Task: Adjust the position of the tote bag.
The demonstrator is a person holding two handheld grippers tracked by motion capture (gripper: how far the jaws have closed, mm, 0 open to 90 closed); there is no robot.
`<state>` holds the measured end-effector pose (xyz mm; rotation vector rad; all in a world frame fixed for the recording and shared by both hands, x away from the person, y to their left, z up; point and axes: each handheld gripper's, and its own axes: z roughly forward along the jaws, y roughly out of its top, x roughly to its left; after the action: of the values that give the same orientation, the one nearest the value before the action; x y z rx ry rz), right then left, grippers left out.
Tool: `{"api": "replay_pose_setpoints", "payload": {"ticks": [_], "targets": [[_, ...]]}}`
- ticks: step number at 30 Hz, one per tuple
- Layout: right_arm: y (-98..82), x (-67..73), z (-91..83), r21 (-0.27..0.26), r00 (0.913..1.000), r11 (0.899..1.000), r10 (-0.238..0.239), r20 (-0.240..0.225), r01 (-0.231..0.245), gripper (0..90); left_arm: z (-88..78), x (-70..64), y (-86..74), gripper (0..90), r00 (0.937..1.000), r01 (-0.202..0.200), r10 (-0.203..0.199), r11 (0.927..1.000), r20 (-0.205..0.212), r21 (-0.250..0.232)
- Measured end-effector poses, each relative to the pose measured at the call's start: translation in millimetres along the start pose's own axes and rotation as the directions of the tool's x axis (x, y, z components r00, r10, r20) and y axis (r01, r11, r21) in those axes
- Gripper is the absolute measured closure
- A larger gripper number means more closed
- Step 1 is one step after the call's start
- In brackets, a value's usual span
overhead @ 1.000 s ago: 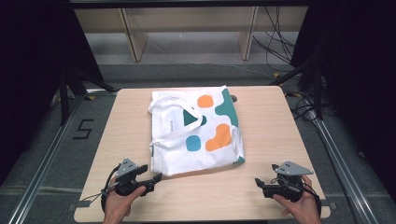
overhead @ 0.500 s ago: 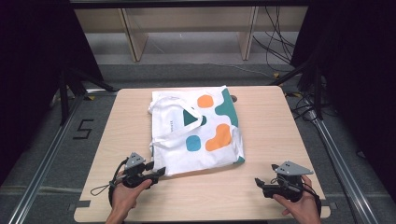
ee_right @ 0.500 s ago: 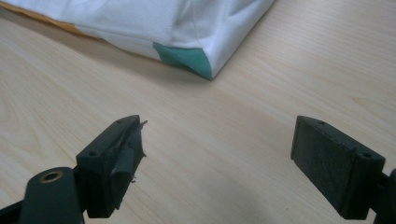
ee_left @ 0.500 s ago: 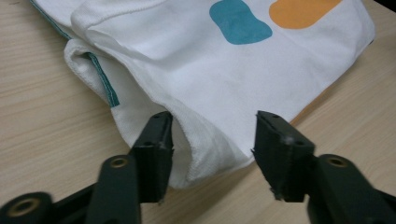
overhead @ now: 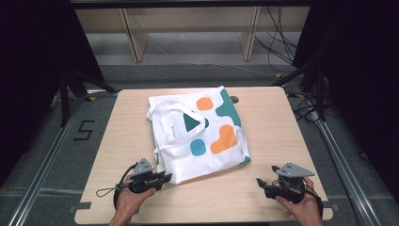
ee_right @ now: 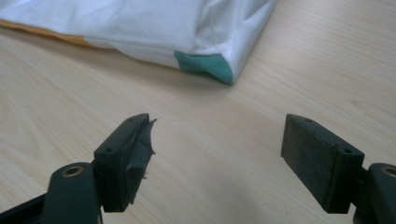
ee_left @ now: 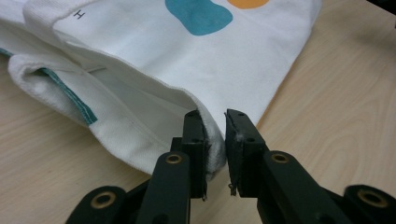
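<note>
High view: we found the white tote bag (overhead: 197,134), printed with orange, teal and blue blobs, lying flat and folded mid-surface (overhead: 282,122). Compared with a second earlier, the left gripper (overhead: 162,178) had slid in to the bag's near-left corner, its jaws just closing; we judged this the start of a grasp to lift or unfold. The right gripper (overhead: 261,181) sat apart from the bag's near-right corner.

Left gripper view: the left gripper (ee_left: 215,140) was clamped on the bag's (ee_left: 196,60) corner, thick woven cotton bunched between the pads, a teal-edged seam nearby.

Right gripper view: the right gripper (ee_right: 217,149) stood wide apart, jaws narrowing slightly, nothing between them; the bag's (ee_right: 154,28) teal-tipped corner lay ahead on pale wood-grain.
</note>
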<state>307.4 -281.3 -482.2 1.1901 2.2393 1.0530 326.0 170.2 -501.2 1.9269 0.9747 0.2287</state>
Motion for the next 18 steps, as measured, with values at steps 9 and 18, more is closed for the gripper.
{"api": "replay_pose_setpoints", "payload": {"ticks": [9,18], "targets": [[-0.1,-6.0,1.1,-0.009,0.9999,1.0,0.01,0.012,-0.01,25.5,12.2,-18.2,-2.2,79.6,0.9973,0.016,-0.016,0.9999,0.071,0.001],[0.5,-6.5,0.6,-0.014,0.9997,1.0,0.018,0.014,-0.018,26.9,29.5,-54.0,2.2,79.2,0.9945,-0.081,0.081,0.9967,0.067,0.001]]}}
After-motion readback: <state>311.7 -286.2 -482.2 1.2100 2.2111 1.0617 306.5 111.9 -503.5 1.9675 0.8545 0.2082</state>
